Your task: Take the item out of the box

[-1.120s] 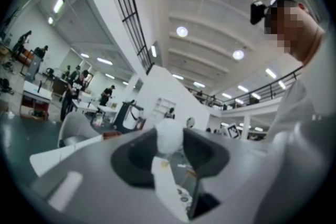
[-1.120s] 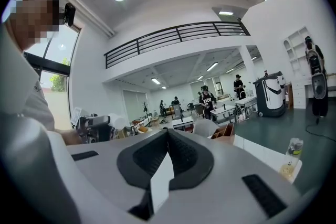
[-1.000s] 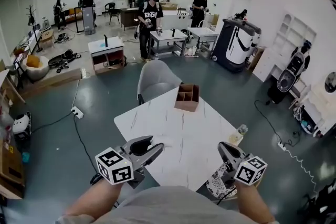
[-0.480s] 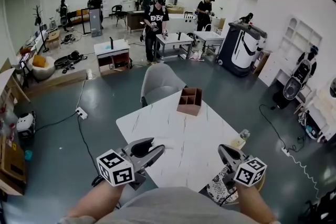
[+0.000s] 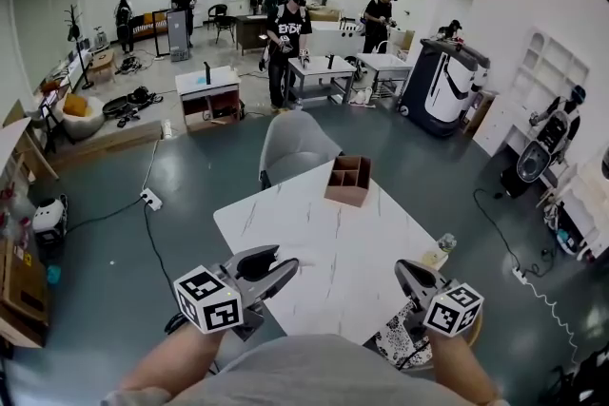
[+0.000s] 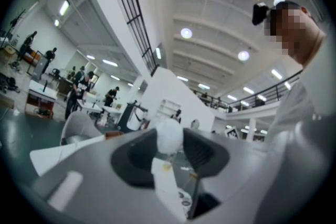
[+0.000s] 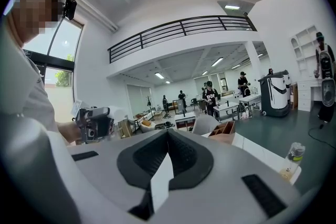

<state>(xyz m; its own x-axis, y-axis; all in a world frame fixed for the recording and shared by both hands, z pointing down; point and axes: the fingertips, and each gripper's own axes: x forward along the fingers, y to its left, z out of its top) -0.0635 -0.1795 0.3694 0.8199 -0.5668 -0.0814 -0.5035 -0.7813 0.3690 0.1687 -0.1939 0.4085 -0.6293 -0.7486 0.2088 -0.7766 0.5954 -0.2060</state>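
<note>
A brown wooden box (image 5: pixel 348 181) with dividers stands at the far edge of the white marble table (image 5: pixel 324 238). What lies in its compartments does not show from here. My left gripper (image 5: pixel 285 260) hovers over the table's near left corner. Its jaws stand apart and nothing shows between them. My right gripper (image 5: pixel 401 267) hovers at the near right edge, shut and empty. Both are far short of the box. The right gripper view shows the box (image 7: pixel 223 129) beyond that gripper's (image 7: pixel 168 132) closed pads. A strip of the box (image 6: pixel 113 135) peeks over the left gripper (image 6: pixel 169 136) in its own view.
A grey chair (image 5: pixel 295 145) stands behind the table's far side. A small bottle (image 5: pixel 439 249) sits at the table's right edge. Cables and a power strip (image 5: pixel 146 200) lie on the floor to the left. Several people work at tables in the background.
Both grippers hold their places and their jaws have not changed. Only the head view has drifted a little, so the table and box sit slightly further right in the picture.
</note>
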